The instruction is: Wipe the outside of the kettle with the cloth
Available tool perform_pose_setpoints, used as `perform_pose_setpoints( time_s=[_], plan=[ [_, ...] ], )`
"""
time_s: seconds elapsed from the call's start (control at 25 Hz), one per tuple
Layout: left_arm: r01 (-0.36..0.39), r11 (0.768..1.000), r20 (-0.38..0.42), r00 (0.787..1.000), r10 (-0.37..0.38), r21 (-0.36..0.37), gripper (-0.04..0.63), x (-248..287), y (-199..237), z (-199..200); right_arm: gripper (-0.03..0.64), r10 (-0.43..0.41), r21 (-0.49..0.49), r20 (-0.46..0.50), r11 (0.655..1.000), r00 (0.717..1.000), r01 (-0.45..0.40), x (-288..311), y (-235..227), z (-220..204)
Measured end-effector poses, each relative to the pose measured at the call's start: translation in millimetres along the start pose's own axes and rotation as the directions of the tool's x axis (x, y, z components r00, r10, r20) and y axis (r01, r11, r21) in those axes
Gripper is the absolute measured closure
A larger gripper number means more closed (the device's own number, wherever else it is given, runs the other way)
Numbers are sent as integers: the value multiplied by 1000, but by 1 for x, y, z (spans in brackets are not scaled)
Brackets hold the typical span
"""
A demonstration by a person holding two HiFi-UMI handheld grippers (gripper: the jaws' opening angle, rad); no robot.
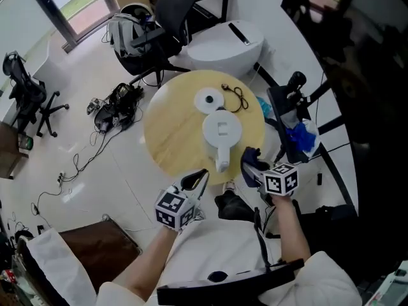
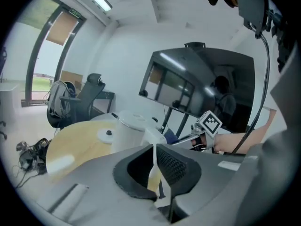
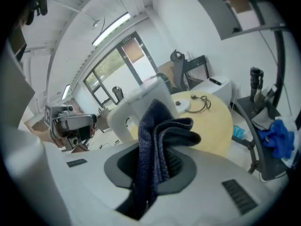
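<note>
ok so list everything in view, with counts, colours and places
table: 1, light wood, centre
kettle: 1, white, on the table
kettle base: 1, white, beyond the kettle
cord: 1, black, beside the base
cloth: 1, dark blue, in the right gripper
office chair: 2, black, beyond the table and far left
cables: tangle, black, floor left of table
left gripper: 1, jaws together, empty
right gripper: 1, shut on the cloth

A round wooden table (image 1: 171, 136) stands mid-frame on a glossy white floor (image 1: 83, 164), with a black office chair (image 1: 175, 8) at top centre, tangled cables (image 1: 115, 107) at its left, and a window (image 1: 80, 8) upper left.
</note>
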State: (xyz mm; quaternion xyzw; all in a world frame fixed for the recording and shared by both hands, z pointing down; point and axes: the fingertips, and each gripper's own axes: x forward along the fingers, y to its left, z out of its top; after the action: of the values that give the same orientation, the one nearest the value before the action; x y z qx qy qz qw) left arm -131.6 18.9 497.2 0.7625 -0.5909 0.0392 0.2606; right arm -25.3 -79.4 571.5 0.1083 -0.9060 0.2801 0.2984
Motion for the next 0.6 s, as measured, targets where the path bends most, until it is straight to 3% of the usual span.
perform_pose_setpoints(
  time_s=[0.04,0.2,0.44,0.56,0.6],
  plan=[
    [-2,1000,28,1000,2,-6,594,-9,2,3,548,-19,-2,29,1000,999,20,-10,8,6],
    [0,999,98,995,5,-46,595,-38,9,4,548,-107,-39,117,993,987,113,-37,35,22],
    [-24,997,50,998,28,-71,583,-36,11,-17,549,-101,-119,251,984,963,134,-69,67,73],
    [-41,999,-14,999,40,-28,348,0,4,-30,548,-118,-248,245,952,962,180,-68,65,113],
    [-66,998,-24,998,66,-4,321,13,3,-31,549,-119,-288,233,939,965,186,-64,66,124]
  ],
)
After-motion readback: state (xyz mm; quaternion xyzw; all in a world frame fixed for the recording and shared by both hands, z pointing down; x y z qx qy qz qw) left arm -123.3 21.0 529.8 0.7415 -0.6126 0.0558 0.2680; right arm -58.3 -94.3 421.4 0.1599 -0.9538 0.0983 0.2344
